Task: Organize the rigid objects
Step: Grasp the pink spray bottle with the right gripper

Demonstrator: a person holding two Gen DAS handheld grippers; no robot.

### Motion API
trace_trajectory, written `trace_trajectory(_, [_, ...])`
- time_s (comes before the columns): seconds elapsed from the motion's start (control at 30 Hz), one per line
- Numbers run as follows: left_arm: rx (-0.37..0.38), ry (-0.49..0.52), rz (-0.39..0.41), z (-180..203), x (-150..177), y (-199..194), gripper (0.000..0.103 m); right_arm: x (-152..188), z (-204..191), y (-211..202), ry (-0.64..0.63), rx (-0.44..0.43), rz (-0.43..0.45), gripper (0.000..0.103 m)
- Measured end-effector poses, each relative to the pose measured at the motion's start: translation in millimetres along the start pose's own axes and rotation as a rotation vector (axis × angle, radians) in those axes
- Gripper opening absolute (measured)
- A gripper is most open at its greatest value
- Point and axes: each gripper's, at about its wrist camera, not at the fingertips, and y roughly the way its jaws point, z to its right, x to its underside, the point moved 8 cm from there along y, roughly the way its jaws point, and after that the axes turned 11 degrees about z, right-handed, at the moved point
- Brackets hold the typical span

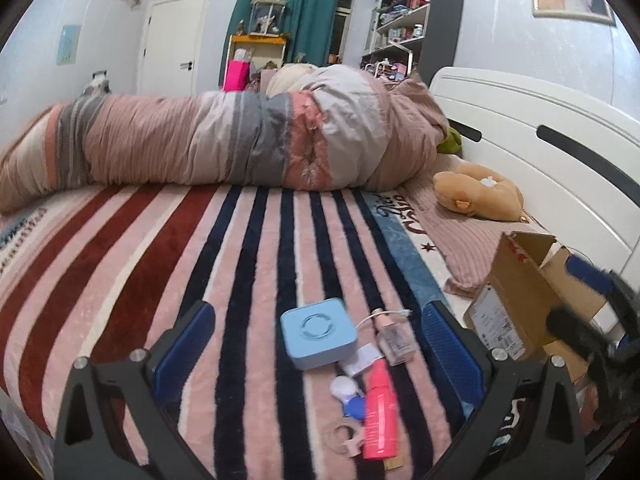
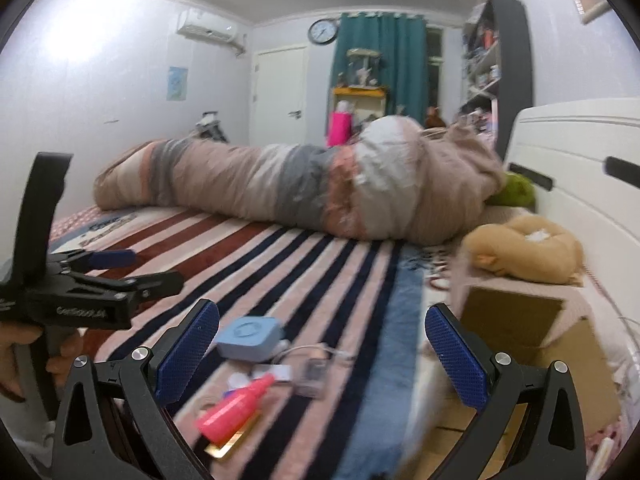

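Note:
A cluster of small objects lies on the striped blanket. In the left wrist view I see a light blue square box [image 1: 318, 332], a clear small bottle with a white cable [image 1: 394, 338], a pink bottle [image 1: 380, 412], a white and blue round case [image 1: 348, 396] and a beige ring piece [image 1: 344, 436]. My left gripper [image 1: 320, 344] is open, its fingers on either side of the cluster. My right gripper [image 2: 322, 344] is open and empty above the same objects: the blue box [image 2: 250, 338], the pink bottle [image 2: 234, 410] and the clear bottle [image 2: 312, 376]. The left gripper shows at the left of the right wrist view [image 2: 112, 276].
An open cardboard box [image 1: 532, 304] stands at the right by the white headboard [image 1: 540, 152]; it also shows in the right wrist view [image 2: 560, 352]. A tan plush toy [image 1: 476, 192] lies beyond it. A rolled quilt [image 1: 224, 144] stretches across the far side of the bed.

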Motion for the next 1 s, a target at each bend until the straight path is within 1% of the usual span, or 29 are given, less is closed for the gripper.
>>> trace_trajectory(0.07, [-0.008,-0.008,-0.012,-12.0,7.2,4.0,0.102,12.4,-20.2,14.7,0.008,-0.063,-0.047,0.102])
trace_trajectory(0.13, [-0.016,-0.024,-0.032,-25.7,17.4,9.6,0.102,31.5,-34.4,30.6,0.053,-0.111,-0.113,0.096])
trace_trajectory(0.2, [-0.015,-0.039,-0.046,-35.0,24.4,13.9,0.102,61.4,-45.2,49.8,0.132,-0.150,-0.211,0.085])
trace_trajectory(0.23, [-0.013,-0.044,-0.051,-38.8,27.7,16.1,0.102,75.6,-47.4,57.7,0.158,-0.156,-0.255,0.081])
trace_trajectory(0.3, [-0.008,-0.049,-0.059,-44.1,32.4,19.8,0.102,105.0,-52.5,73.3,0.196,-0.150,-0.349,0.064])
trace_trajectory(0.4, [0.001,-0.062,-0.066,-48.4,36.1,22.3,0.102,139.7,-58.6,91.6,0.260,-0.142,-0.454,0.058])
trace_trajectory(0.43, [0.005,-0.066,-0.068,-49.5,37.4,23.8,0.102,146.0,-59.6,95.2,0.289,-0.147,-0.469,0.056])
trace_trajectory(0.47, [0.007,-0.067,-0.070,-50.5,38.6,25.0,0.102,150.8,-59.9,98.2,0.314,-0.148,-0.480,0.053])
trace_trajectory(0.5, [0.007,-0.070,-0.074,-51.0,40.4,26.6,0.102,154.4,-57.9,98.9,0.331,-0.145,-0.491,0.047])
trace_trajectory(0.53, [0.007,-0.071,-0.076,-52.7,41.7,27.2,0.102,157.7,-57.0,101.2,0.333,-0.133,-0.503,0.044])
trace_trajectory(0.63, [0.007,-0.071,-0.084,-53.5,44.8,30.2,0.102,157.4,-48.2,98.9,0.317,-0.109,-0.505,0.041])
trace_trajectory(0.67, [0.009,-0.072,-0.086,-53.1,45.5,31.4,0.102,155.9,-42.8,97.4,0.301,-0.088,-0.502,0.033])
trace_trajectory(0.7, [0.010,-0.073,-0.088,-52.9,45.9,31.5,0.102,154.8,-35.9,95.5,0.282,-0.065,-0.498,0.028])
trace_trajectory(0.73, [0.011,-0.074,-0.089,-52.0,46.1,32.3,0.102,157.0,-31.8,96.9,0.273,-0.053,-0.498,0.028])
trace_trajectory(0.87, [0.024,-0.073,-0.095,-45.4,47.8,32.9,0.102,172.9,-15.7,99.0,0.262,-0.017,-0.558,0.027])
trace_trajectory(1.0, [0.035,-0.061,-0.103,-36.8,48.9,32.7,0.102,179.4,-14.0,100.2,0.237,-0.019,-0.577,0.027])
